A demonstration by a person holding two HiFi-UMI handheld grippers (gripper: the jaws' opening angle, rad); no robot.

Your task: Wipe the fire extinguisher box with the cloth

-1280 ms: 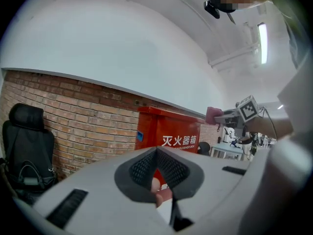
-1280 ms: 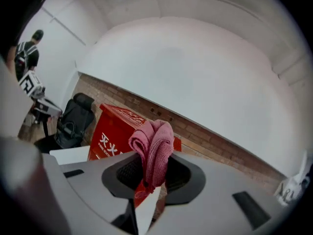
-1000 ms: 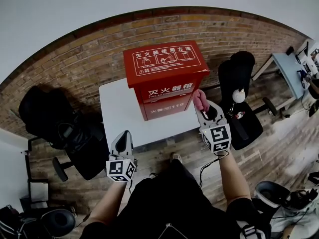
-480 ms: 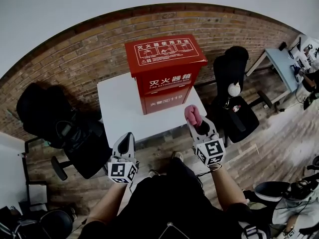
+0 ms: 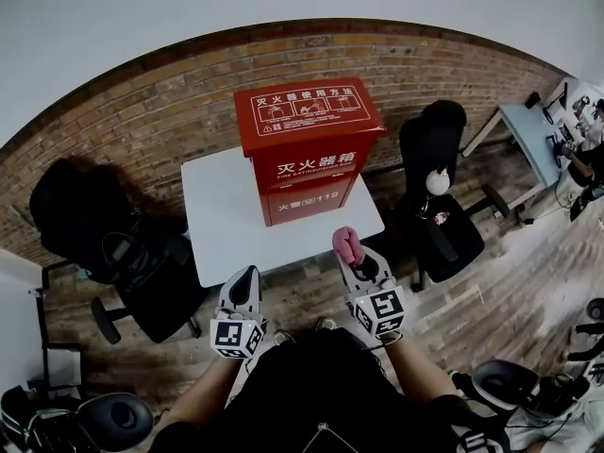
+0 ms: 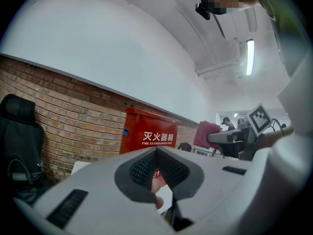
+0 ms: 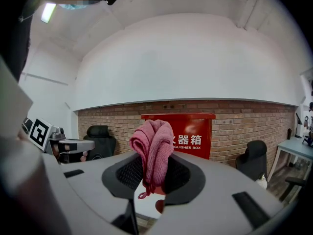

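A red fire extinguisher box (image 5: pixel 307 149) with white Chinese lettering stands upright at the back of a small white table (image 5: pixel 226 229). My right gripper (image 5: pixel 348 252) is shut on a bunched pink cloth (image 5: pixel 346 243), held in the air just off the table's front edge and apart from the box. In the right gripper view the cloth (image 7: pixel 153 145) sticks up between the jaws of the right gripper (image 7: pixel 152 161), with the box (image 7: pixel 195 133) behind it. My left gripper (image 5: pixel 246 276) hangs near the table's front-left, shut and empty (image 6: pixel 156 153). The left gripper view shows the box (image 6: pixel 149 136) ahead.
A brick wall (image 5: pixel 142 111) runs behind the table. Black office chairs stand to the left (image 5: pixel 104 229) and right (image 5: pixel 439 173) of it. A light blue desk (image 5: pixel 533 125) sits at the far right. The floor (image 5: pixel 491 300) is wooden planks.
My right gripper has drawn back with the cloth, from beside the box's lower front to in front of the table edge. The left gripper has barely moved.
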